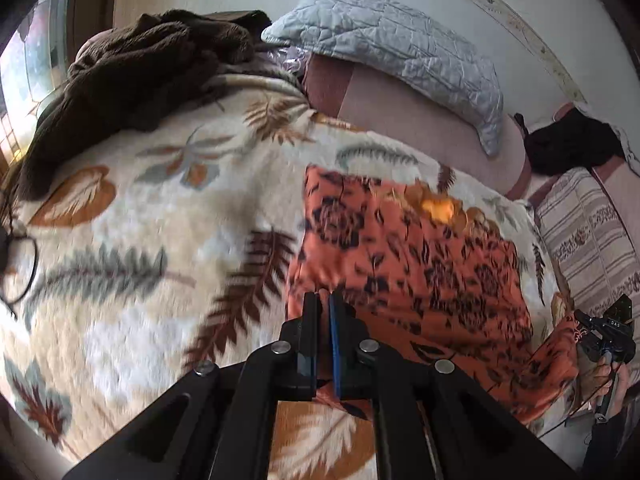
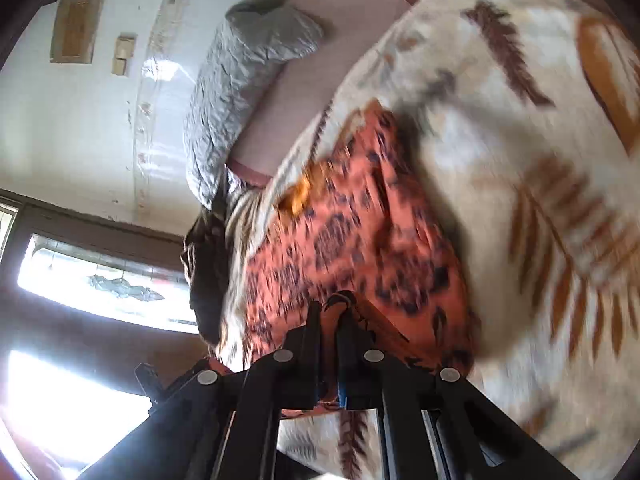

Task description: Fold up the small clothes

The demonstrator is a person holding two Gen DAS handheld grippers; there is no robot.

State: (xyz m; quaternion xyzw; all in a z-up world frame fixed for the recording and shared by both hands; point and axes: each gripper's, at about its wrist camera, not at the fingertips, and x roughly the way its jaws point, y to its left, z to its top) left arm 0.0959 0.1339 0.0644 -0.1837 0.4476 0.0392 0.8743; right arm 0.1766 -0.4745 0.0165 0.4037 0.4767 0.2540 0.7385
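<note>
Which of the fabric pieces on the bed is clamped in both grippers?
The orange floral garment, pinched by the left gripper and right gripper. The brown garment and black one lie untouched farther back.

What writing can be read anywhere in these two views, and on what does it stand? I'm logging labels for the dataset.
"DAS", roughly, in small white letters on the right gripper as the left wrist view shows it; too small to be sure.
Orange floral garment: printed pattern only, no words.
Leaf-print blanket: no text.
Framed plaque on the wall: too blurred to read.
</note>
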